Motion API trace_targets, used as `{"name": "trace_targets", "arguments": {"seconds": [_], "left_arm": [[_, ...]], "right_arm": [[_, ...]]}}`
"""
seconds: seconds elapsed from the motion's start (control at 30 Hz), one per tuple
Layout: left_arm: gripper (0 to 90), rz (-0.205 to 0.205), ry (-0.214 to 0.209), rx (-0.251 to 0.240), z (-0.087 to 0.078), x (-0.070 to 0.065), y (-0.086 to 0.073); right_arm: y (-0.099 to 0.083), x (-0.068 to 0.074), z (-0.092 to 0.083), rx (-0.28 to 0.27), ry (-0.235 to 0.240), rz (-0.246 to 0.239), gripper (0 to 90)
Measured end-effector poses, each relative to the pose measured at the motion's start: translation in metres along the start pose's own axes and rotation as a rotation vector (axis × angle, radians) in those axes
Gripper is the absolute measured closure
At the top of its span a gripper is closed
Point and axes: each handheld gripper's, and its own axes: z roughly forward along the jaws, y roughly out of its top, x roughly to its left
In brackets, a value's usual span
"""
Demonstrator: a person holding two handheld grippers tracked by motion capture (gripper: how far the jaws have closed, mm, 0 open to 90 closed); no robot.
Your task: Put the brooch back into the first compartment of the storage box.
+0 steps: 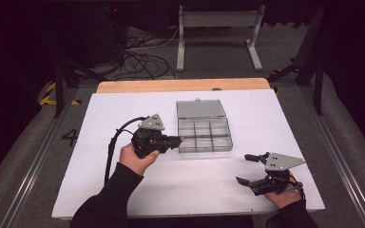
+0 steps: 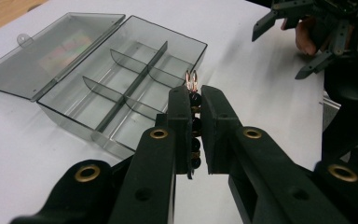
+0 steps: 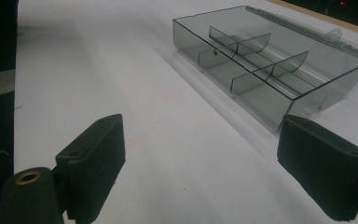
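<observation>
A clear grey plastic organizer box point(image 1: 204, 134) lies open on the white table, its lid point(image 1: 200, 109) folded back and its compartments point(image 2: 121, 88) looking empty. My left gripper point(image 1: 177, 140) is shut on a small beaded piece with black beads and a copper wire loop point(image 2: 192, 86), held at the box's left near corner. My right gripper point(image 1: 247, 168) rests open near the table's front right, nothing between its jaws; its view shows the box point(image 3: 270, 70) ahead. The left gripper view shows the right gripper point(image 2: 303, 42) farther off.
The white board point(image 1: 123, 190) covers a wooden table whose far edge point(image 1: 180, 85) shows. Beyond it are cables point(image 1: 138, 57) on the floor and a white table frame point(image 1: 218, 33). A black stand point(image 1: 59, 85) rises at the left.
</observation>
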Motion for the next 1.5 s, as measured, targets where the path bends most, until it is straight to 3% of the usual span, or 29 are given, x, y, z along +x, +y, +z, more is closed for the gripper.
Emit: {"name": "trace_targets", "arguments": {"seconds": [0.13,0.27,0.7,1.0,1.27,1.5], "left_arm": [[82.9,-0.012,0.007,-0.006,0.003,0.004,0.003],[82.8,-0.048,-0.008,-0.051,0.005,0.01,0.005],[82.8,-0.103,0.027,-0.088,0.015,0.025,0.009],[82.8,-0.111,0.086,-0.112,0.027,0.027,0.011],[82.8,-0.08,0.145,-0.106,0.036,0.031,0.012],[82.8,-0.093,0.169,-0.105,0.05,0.036,0.011]], "right_arm": [[0.0,0.0,0.0,-0.005,0.002,0.002,15.2],[0.0,0.0,0.0,-0.005,0.003,-0.001,15.1],[0.0,-0.001,-0.001,-0.008,0.004,0.001,15.2],[0.0,-0.001,-0.002,-0.009,0.006,0.0,15.2],[0.0,-0.001,-0.002,-0.013,0.006,0.0,15.2],[0.0,0.0,-0.002,-0.013,0.006,0.0,15.2]]}}
